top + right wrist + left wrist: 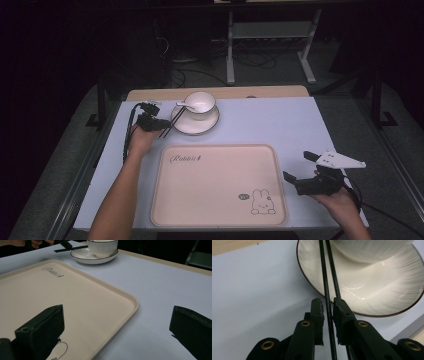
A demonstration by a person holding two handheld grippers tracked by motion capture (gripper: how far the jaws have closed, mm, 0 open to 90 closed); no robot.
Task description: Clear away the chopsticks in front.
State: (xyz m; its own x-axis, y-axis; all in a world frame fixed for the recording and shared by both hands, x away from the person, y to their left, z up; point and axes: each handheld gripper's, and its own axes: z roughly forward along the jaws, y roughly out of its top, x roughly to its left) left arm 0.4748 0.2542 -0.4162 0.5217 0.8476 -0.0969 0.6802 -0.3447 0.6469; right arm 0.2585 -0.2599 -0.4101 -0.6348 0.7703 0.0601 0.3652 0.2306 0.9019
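A pair of dark chopsticks (326, 282) leans on the rim of a white saucer (210, 122) that carries a white cup (200, 102) with a white spoon (184, 105) in it. My left gripper (328, 306) is at the chopsticks' near end. Its jaws stand narrow around one stick, and a thin strip of table shows on each side of it. The other stick passes behind the right-hand jaw tip. My right gripper (295, 166) rests on the table by the right edge of the beige tray (170, 200), jaws wide apart with nothing between them.
The tray (125, 296) bears a rabbit drawing (263, 202) at its near right corner and script lettering at its far left. A white mat (280, 120) covers the table. A wooden table edge (150, 94) runs behind the saucer. Dark floor and a metal stand (230, 45) lie beyond.
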